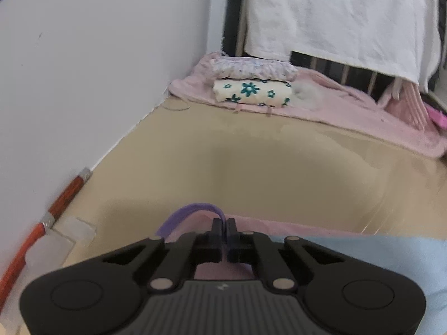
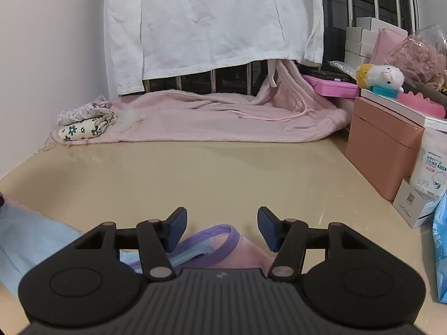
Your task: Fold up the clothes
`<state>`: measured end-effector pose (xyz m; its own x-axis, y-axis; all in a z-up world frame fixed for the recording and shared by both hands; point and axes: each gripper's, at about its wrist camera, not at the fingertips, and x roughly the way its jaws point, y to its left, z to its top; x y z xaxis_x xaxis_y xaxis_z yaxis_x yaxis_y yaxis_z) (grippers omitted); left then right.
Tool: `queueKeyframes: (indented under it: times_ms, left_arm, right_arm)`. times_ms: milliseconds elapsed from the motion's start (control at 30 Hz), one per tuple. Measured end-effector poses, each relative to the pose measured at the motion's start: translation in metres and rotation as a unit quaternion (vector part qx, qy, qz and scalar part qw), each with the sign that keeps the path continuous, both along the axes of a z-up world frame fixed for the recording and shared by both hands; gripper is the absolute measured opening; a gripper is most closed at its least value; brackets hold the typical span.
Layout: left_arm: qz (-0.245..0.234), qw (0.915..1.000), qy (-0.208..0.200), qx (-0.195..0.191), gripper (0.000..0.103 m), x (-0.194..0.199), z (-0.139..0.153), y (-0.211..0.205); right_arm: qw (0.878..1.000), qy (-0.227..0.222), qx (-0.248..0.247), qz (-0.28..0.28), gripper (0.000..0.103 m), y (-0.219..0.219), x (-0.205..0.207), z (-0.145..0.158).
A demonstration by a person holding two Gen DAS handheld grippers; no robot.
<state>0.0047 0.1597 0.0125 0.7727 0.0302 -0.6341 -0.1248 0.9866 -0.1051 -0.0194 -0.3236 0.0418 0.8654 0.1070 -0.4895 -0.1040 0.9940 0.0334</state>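
Observation:
A small pink and light-blue garment with purple trim (image 2: 223, 240) lies on the beige table near the front edge. My left gripper (image 1: 224, 233) is shut on the purple trim (image 1: 192, 209) of that garment, which loops up to the left of the fingers; pink cloth (image 1: 251, 223) and blue cloth (image 1: 363, 251) spread under and to the right. My right gripper (image 2: 222, 227) is open, its blue-padded fingers (image 2: 176, 229) standing either side of the purple trim without touching it.
Two folded cloths, a flowered one (image 1: 251, 92) under a lilac one (image 1: 251, 68), sit on a pink fleece (image 2: 223, 120) at the back. A white cloth (image 2: 212, 19) hangs behind. Pink boxes (image 2: 382, 145), a plush toy (image 2: 382, 76) and packets stand at the right. A red rod (image 1: 56, 209) lies along the left wall.

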Motion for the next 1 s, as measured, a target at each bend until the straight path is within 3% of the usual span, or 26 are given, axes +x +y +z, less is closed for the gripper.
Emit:
queueKeyframes:
  times_ms: [200, 533, 767, 933, 967, 1000]
  left_arm:
    - [0.016, 0.9947, -0.01, -0.101, 0.001, 0.014, 0.003, 0.025]
    - [0.072, 0.9797, -0.021, -0.186, 0.002, 0.039, -0.009, 0.044]
    - [0.068, 0.9924, -0.023, -0.1, 0.005, 0.036, -0.007, 0.033]
    - [0.093, 0.9945, -0.024, -0.042, 0.006, 0.029, -0.006, 0.024]
    - [0.102, 0.9939, -0.024, -0.033, 0.006, 0.028, -0.006, 0.023]
    - [0.109, 0.9935, -0.022, -0.023, 0.006, 0.028, -0.005, 0.022]
  right_arm:
    - [1.0, 0.01, -0.009, -0.014, 0.057, -0.005, 0.0, -0.004]
    - [0.999, 0.026, -0.024, -0.038, 0.057, -0.013, -0.001, -0.011]
    - [0.997, 0.038, 0.03, -0.064, 0.057, -0.044, -0.002, -0.005]
    - [0.997, 0.052, 0.06, -0.021, 0.057, -0.032, 0.014, -0.006]
    - [0.997, 0.059, 0.054, -0.008, 0.053, -0.025, 0.02, -0.008]
    - [0.996, 0.074, 0.039, 0.006, 0.025, -0.016, 0.028, -0.014]
